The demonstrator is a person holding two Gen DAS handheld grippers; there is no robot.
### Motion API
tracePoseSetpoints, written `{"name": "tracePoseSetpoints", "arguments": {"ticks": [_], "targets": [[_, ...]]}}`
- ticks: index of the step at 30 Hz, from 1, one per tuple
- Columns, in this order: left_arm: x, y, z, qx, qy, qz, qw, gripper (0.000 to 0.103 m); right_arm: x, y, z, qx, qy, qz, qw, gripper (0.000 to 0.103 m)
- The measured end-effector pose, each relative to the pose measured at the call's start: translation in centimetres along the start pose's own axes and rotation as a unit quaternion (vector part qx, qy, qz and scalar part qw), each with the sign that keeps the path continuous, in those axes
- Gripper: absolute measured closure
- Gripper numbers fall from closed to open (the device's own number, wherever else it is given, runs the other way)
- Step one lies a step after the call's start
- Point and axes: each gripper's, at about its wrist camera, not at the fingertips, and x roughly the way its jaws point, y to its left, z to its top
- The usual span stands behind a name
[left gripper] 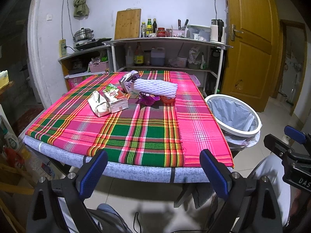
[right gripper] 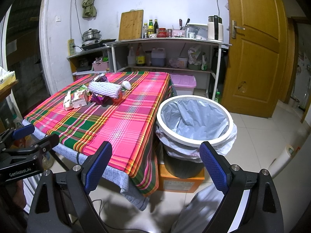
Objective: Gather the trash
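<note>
Fingers on both grippers spread wide, nothing between them. Left gripper [left gripper: 153,171] hangs off the near edge of the table [left gripper: 136,171], pointed at the far half. Right gripper [right gripper: 155,165] sits by the table's right corner, aimed between cloth and bin [right gripper: 194,144].

Trash lies in one cluster on the far half of the plaid cloth [left gripper: 140,134], well apart from both grippers:
- two crumpled cartons [left gripper: 108,102], touching, nearest the left side
- purple-printed carton [left gripper: 127,81] behind them
- white foam net sleeve [left gripper: 155,86] lying across the pile
- purple wrapper [left gripper: 147,99] and something red [left gripper: 167,99] under the sleeve's near edge; what the red thing is, cannot tell

Bin stands off the table's right side on an orange box [right gripper: 180,182], liner [right gripper: 194,116] in, looks empty.

Judgement: nothing collected yet; step in hand is the first reach.

Doing it well:
- take the two near cartons or the sleeve first, since they sit free on top
- close on a carton's flat sides, not a crushed corner
- lift clear before swinging right, so the cloth does not drag
- release only once over the bin's mouth
</note>
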Motion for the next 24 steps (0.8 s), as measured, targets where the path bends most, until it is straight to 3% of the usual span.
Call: {"name": "tracePoseSetpoints", "arguments": {"ticks": [13, 24], "targets": [[2.3, 1.8, 0.7, -0.006, 0.002, 0.011, 0.9999, 0.007, 2.4, 0.4, 1.2, -0.004, 0.005, 0.029, 1.000, 0.011], [7.1, 7.0, 2.7, -0.030, 0.018, 0.016, 0.9993, 0.009, 7.6, 3.3, 5.2, -0.058, -0.006, 0.082, 0.995, 0.011]]}}
